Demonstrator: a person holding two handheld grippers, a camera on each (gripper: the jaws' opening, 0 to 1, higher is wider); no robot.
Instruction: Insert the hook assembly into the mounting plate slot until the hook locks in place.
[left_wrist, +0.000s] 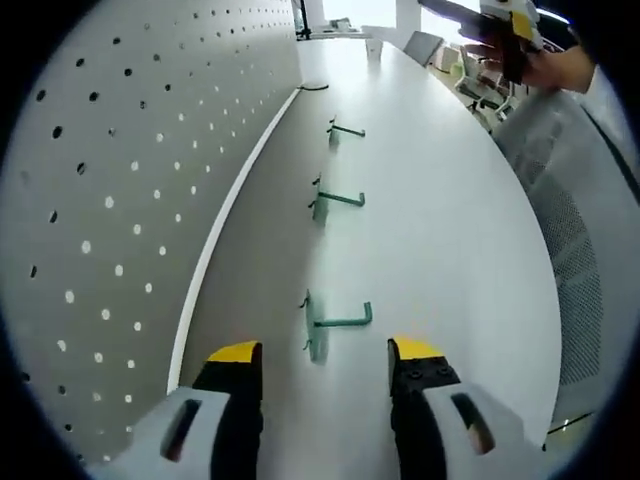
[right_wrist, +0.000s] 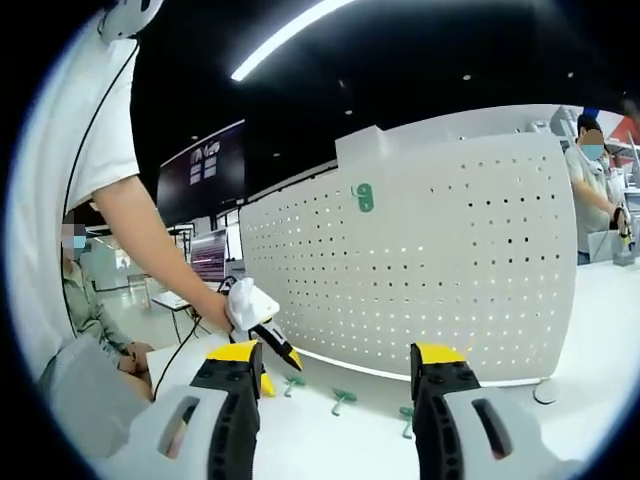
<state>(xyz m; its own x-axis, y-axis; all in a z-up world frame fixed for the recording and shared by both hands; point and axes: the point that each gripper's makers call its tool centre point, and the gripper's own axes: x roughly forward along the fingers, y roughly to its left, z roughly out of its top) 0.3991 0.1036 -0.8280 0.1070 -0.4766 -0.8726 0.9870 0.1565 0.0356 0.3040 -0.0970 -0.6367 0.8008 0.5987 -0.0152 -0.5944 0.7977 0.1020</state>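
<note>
Three green hook assemblies lie in a row on the white table: the nearest (left_wrist: 340, 320), a middle one (left_wrist: 335, 200) and a far one (left_wrist: 345, 130). The white perforated mounting plate (left_wrist: 120, 200) stands along the table's left side. My left gripper (left_wrist: 325, 365) is open just short of the nearest hook, nothing between its jaws. In the right gripper view the plate (right_wrist: 450, 260) stands upright with one green hook (right_wrist: 362, 197) on it near its top. My right gripper (right_wrist: 338, 365) is open and empty, well back from the plate. Green hooks (right_wrist: 343, 398) lie on the table below it.
A hand holds the left gripper (right_wrist: 262, 325) at the table's left end, and the right gripper (left_wrist: 505, 30) is at the far top right. A person (right_wrist: 592, 190) stands at the right, another sits at left (right_wrist: 85, 290). A dark round object (right_wrist: 545, 392) lies by the plate's base.
</note>
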